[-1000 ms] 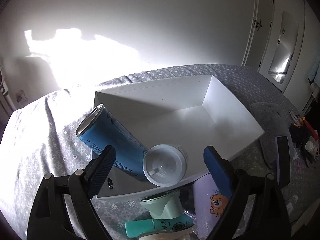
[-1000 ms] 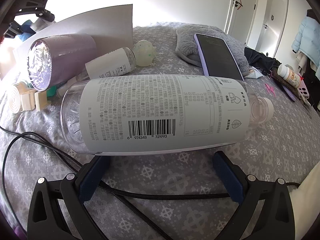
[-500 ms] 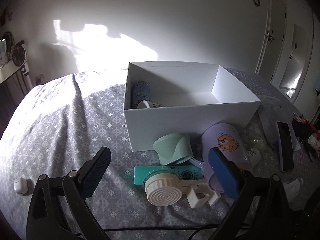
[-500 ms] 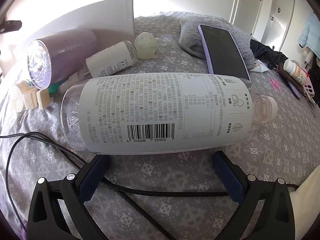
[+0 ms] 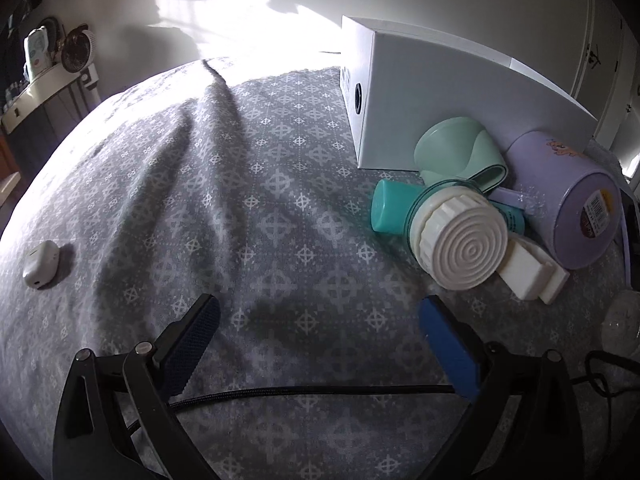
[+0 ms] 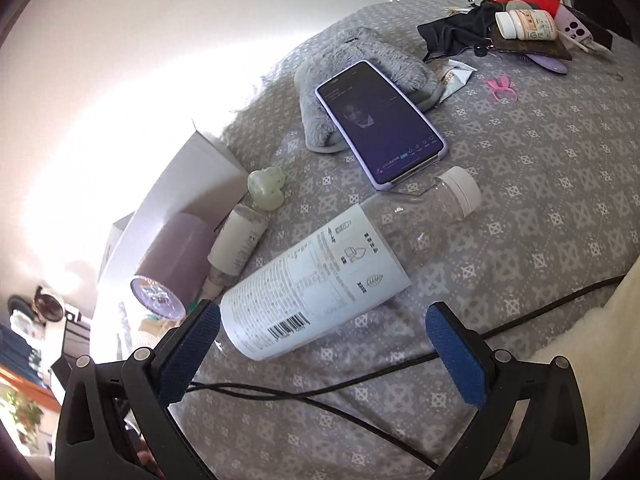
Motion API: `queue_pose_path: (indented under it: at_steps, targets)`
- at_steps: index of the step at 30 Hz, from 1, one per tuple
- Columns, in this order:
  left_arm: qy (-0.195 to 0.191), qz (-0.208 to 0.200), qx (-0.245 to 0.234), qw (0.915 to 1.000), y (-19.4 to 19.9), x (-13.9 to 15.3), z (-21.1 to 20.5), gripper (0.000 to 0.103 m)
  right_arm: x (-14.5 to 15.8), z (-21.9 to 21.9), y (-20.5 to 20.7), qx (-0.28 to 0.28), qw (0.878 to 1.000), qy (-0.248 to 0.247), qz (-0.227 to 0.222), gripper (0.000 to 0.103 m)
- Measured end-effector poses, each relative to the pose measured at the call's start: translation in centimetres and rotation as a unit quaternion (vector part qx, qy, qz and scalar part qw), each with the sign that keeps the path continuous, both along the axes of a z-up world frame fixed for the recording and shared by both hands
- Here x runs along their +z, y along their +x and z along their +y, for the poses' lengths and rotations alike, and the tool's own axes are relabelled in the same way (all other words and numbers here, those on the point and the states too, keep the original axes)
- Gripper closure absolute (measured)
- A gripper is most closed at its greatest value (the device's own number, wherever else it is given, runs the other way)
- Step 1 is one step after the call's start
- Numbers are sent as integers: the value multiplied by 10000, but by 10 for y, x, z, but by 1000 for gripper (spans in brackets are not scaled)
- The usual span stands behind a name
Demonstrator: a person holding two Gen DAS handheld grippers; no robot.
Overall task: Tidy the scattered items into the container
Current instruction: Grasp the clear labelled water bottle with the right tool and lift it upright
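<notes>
Between picks. Nearest, left hand-held gripper (image 5: 318, 338) empty over bare bedspread (image 5: 224, 216), jaws opening, almost fully wide. Right hand-held gripper (image 6: 322, 336) wide too, clear bottle (image 6: 320, 288) lying just beyond, ungripped. Farther right in the left view, cream ribbed lid (image 5: 466, 246), teal tube (image 5: 394, 212), mint cup (image 5: 456, 152) and lilac tin (image 5: 580, 216) heaped against the white box (image 5: 432, 92). Next, likely: swing right, straddle one item, close, lift over the box wall.

— What are you seeing lying on the bed (image 5: 248, 184)?
— Your white box (image 5: 432, 92) is sitting on the grey patterned cover, with a lilac can (image 5: 576, 204) lying beside it. A clear bottle (image 6: 320, 284) is lying on its side near a phone (image 6: 380, 120). A small white case (image 5: 40, 264) is resting well apart.
</notes>
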State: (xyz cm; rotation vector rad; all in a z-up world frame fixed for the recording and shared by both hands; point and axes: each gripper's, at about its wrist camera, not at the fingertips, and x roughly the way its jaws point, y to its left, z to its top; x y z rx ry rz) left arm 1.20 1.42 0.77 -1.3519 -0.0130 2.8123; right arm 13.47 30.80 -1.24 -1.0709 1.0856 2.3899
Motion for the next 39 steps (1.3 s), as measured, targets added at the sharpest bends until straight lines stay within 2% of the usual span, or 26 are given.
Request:
queue_pose_path:
  at_steps: [3, 9, 14, 17, 19, 21, 24, 26, 31, 39]
  targets:
    - [-157, 73, -185, 9997, 6, -8, 3, 0, -13, 3, -20, -178, 9991, -352, -162, 0]
    - [-261, 131, -228, 9993, 9, -12, 9, 0, -33, 11, -47, -768, 9949, -461, -460, 1]
    - [-266, 152, -230, 9993, 11, -12, 9, 0, -37, 5, -66, -1049, 9909, -77, -836, 1]
    - [-265, 155, -230, 9993, 10, -12, 7, 0, -35, 2, -63, -1116, 9910, 44, -743, 11]
    - [-270, 157, -230, 9992, 10, -12, 7, 0, -35, 5, -57, -997, 9932, -5, -606, 30]
    - [-286, 155, -229, 9992, 9, -12, 6, 0, -33, 7, -49, -862, 9948, -122, -519, 38]
    - [-289, 156, -229, 9992, 8, -13, 6, 0, -31, 10, -35, -714, 9957, -419, -411, 39]
    - [-289, 157, -229, 9992, 8, -13, 6, 0, -26, 7, -26, -599, 9968, -445, -282, 39]
    - [-289, 159, -229, 9992, 8, -13, 6, 0, -4, -16, -25, -79, 9999, 93, 87, 40]
    - [-292, 160, -227, 9992, 9, -13, 6, 0, 29, -45, -29, 485, 9940, 807, 555, 40]
